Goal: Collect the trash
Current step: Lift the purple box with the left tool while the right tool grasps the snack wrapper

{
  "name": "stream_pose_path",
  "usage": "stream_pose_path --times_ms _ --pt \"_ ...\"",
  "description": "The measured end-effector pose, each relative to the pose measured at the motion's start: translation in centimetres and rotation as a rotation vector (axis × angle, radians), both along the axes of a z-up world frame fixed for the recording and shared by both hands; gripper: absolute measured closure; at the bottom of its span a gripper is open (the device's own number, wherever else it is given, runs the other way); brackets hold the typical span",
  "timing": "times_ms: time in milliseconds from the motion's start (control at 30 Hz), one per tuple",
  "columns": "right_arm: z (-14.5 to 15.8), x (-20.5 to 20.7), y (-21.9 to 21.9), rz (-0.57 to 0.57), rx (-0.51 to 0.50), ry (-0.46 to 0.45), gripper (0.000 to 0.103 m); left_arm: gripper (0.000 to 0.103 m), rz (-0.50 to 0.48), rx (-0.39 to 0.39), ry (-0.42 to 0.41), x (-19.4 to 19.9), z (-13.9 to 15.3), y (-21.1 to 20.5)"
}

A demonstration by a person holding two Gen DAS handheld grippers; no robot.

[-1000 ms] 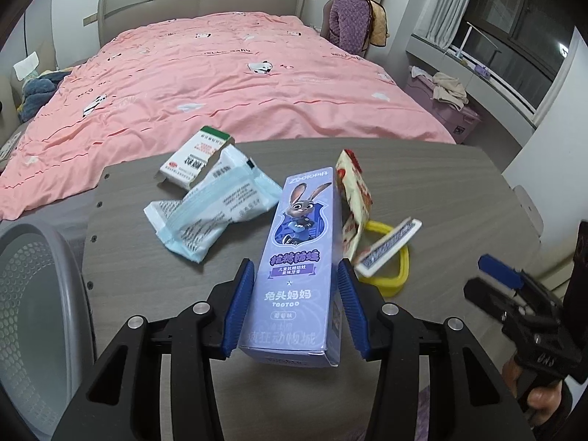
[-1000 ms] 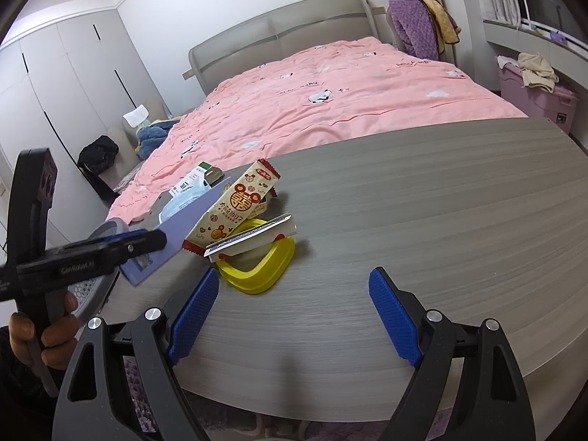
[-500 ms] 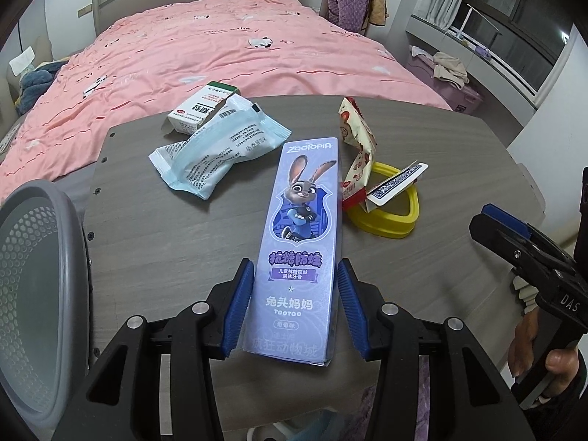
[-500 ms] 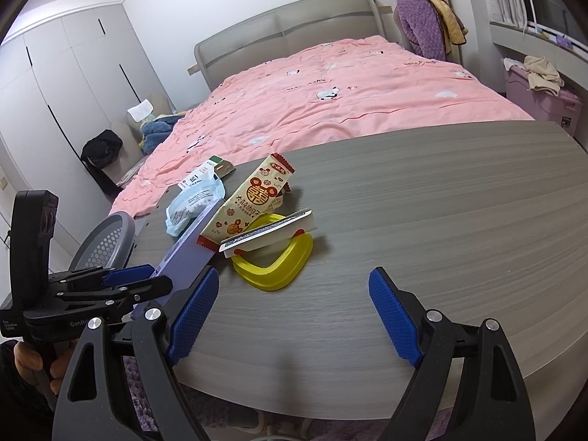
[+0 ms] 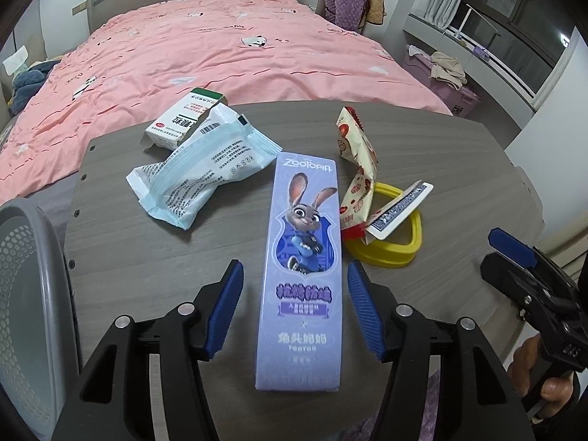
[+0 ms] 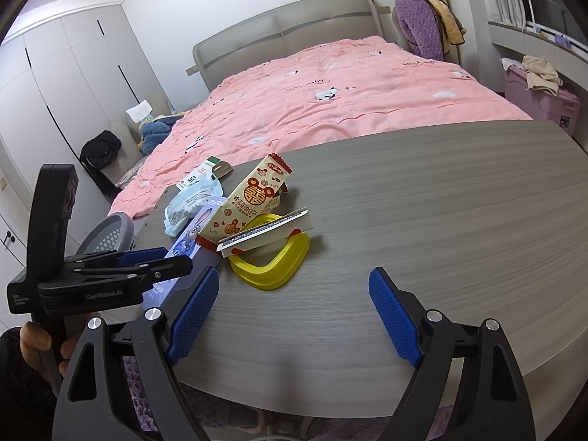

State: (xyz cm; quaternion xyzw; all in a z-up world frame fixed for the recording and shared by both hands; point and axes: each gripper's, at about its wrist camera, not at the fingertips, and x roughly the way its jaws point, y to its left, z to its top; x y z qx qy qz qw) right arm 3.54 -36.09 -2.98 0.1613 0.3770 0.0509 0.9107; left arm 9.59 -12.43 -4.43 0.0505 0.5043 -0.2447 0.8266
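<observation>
The left gripper (image 5: 296, 307) is opening, and its blue pads no longer touch the purple bunny box (image 5: 303, 264) that lies flat between them on the grey table (image 5: 147, 250). The right gripper (image 6: 294, 316) stands wide open over bare table, holding nothing. A grey basket (image 5: 25, 294) sits beside the table.

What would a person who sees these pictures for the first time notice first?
Most striking is the purple toothpaste box with a cartoon rabbit, lying on the grey table between the opening jaws of the left gripper, whose pads are clear of it. To its right, a snack wrapper leans over a yellow ring. Behind the table, a pink bed fills the room.
</observation>
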Motion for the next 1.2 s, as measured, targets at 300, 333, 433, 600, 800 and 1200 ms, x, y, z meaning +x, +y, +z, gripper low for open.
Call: stream_pose_path --times_ms 300,333,433,600,800,1200 --pt "-0.2 0.2 -0.2 0.0 0.001 0.006 0.021 0.058 0.004 0.026 0.02 0.6 -1.0 -0.9" --pt "-0.2 0.2 -0.2 0.0 0.0 0.007 0.021 0.058 0.006 0.025 0.016 0.6 -1.0 -0.8" --pt "-0.2 0.3 -0.1 0.0 -0.001 0.01 0.021 0.058 0.016 0.016 0.015 0.4 -0.9 -0.5" --pt "0.1 0.9 0.0 0.008 0.009 0.008 0.021 0.058 0.053 0.023 -0.01 -0.8 -0.4 0.6" --pt "1.2 3.5 0.5 0.037 0.045 0.002 0.021 0.059 0.107 0.035 -0.086 -2.0 1.5 2.2" --pt "1.6 11.1 3.9 0.083 -0.05 0.098 0.022 0.059 0.167 0.007 -0.225 -2.9 5.4 4.9"
